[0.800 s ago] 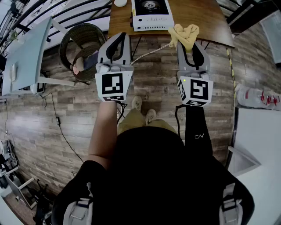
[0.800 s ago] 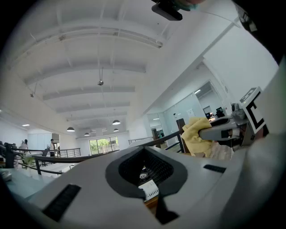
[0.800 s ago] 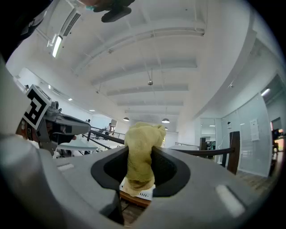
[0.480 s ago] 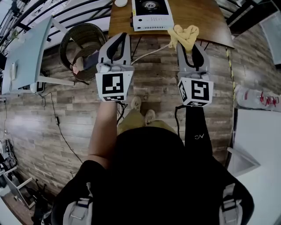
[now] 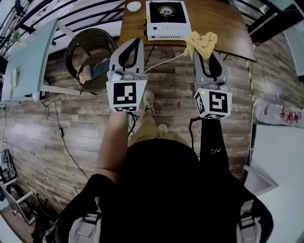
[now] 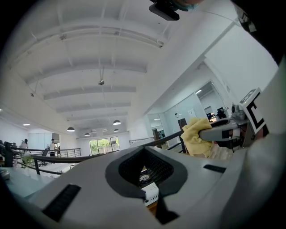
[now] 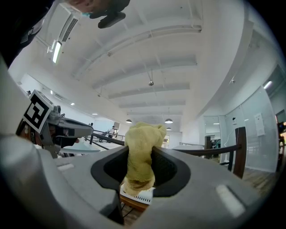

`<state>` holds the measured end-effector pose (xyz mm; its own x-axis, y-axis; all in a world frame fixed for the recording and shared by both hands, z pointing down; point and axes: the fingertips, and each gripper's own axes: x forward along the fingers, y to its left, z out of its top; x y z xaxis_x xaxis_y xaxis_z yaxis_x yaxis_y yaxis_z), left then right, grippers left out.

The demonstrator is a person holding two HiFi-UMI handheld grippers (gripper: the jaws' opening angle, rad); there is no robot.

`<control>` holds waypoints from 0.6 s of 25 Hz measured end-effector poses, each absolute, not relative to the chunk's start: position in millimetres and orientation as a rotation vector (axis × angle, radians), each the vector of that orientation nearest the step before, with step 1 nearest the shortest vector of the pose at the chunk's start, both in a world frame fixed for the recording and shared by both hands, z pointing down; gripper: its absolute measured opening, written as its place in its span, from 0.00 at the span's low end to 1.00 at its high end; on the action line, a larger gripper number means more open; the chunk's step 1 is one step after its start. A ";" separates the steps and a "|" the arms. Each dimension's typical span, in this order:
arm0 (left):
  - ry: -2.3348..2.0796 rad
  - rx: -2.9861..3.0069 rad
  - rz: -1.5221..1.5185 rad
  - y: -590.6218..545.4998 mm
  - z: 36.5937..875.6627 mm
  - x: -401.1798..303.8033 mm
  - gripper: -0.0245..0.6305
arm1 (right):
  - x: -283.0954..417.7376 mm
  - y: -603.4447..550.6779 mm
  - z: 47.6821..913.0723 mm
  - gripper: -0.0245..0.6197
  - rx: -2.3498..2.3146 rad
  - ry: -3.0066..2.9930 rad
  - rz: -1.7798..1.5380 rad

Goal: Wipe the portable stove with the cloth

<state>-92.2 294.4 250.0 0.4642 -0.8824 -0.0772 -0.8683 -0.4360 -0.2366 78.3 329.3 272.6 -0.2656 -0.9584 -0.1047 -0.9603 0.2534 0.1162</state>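
Observation:
The white portable stove [image 5: 166,19] with a black burner top sits at the near edge of a brown wooden table [image 5: 223,23]. Both grippers hang over the floor, short of the table. My right gripper [image 5: 204,51] is shut on a bunched yellow cloth [image 5: 201,41], which sticks out past its tips near the table's edge, right of the stove. In the right gripper view the cloth [image 7: 141,152] fills the jaws, with the stove's [image 7: 139,197] vented front below. My left gripper [image 5: 135,43] is shut with nothing in it; the stove [image 6: 149,192] shows through its jaw opening.
A small white bowl [image 5: 134,6] stands on the table left of the stove. A white cable [image 5: 161,59] hangs from the table's edge between the grippers. A round wicker chair [image 5: 90,52] and a pale table [image 5: 28,61] stand at left. A white counter [image 5: 280,161] is at right.
The table and stove have come nearer and lower in the head view, the bowl now showing whole. One foot has stepped forward. Both grippers keep their hold and spacing.

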 end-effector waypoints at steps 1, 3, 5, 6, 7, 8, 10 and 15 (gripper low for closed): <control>1.508 -2.472 -0.083 285.9 251.9 -92.6 0.05 | 78.3 321.1 274.5 0.25 -1.898 2.477 0.245; 1.513 -2.474 -0.081 263.7 254.2 -96.3 0.05 | 74.6 300.2 276.8 0.25 -1.902 2.487 0.248; 1.518 -2.482 -0.074 234.1 253.4 -101.6 0.05 | 68.9 272.1 275.9 0.25 -1.908 2.501 0.248; 1.516 -2.486 -0.069 218.4 252.4 -103.3 0.05 | 67.0 257.0 274.7 0.25 -1.912 2.503 0.246; 1.512 -2.490 -0.064 203.0 251.0 -104.0 0.05 | 66.1 241.9 273.0 0.25 -1.918 2.500 0.247; 1.505 -2.493 -0.059 188.1 249.2 -104.0 0.05 | 65.8 227.3 270.7 0.25 -1.924 2.494 0.248; 1.490 -2.498 -0.049 160.1 245.0 -104.1 0.05 | 64.4 199.5 265.9 0.25 -1.935 2.483 0.255; 1.450 -2.514 -0.038 93.2 237.1 -107.7 0.05 | 54.0 133.3 258.2 0.25 -1.962 2.462 0.262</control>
